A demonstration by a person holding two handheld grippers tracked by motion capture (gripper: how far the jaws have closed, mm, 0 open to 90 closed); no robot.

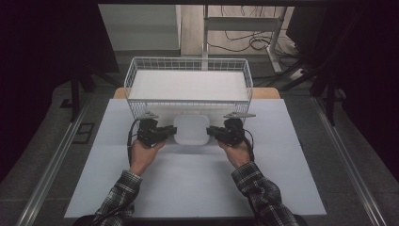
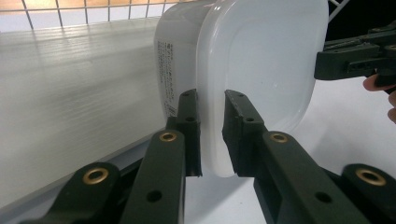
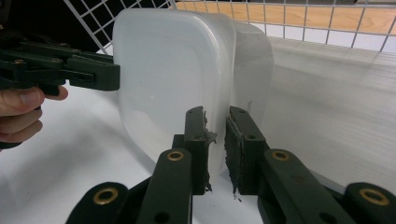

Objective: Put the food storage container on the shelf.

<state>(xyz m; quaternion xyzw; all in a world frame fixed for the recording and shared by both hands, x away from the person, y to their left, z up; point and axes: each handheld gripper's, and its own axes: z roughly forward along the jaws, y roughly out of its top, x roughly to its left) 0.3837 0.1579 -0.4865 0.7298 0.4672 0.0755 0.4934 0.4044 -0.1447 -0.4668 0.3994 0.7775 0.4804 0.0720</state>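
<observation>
The white plastic container [image 1: 191,129] with its lid sits at the middle of the worktop [image 1: 197,183], just in front of the wire basket [image 1: 136,70] at 12 o'clock. The left tool [image 1: 168,132] pinches its rim at 9 o'clock; the right tool [image 1: 212,132] pinches the rim at 3 o'clock. It seems the 2 tools are carrying it. The next move, I think, needs an equal lift over the basket wall.

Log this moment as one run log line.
left tool: shut on white plastic lidded container rim | right tool: shut on opposite rim | position: before white wire basket
</observation>
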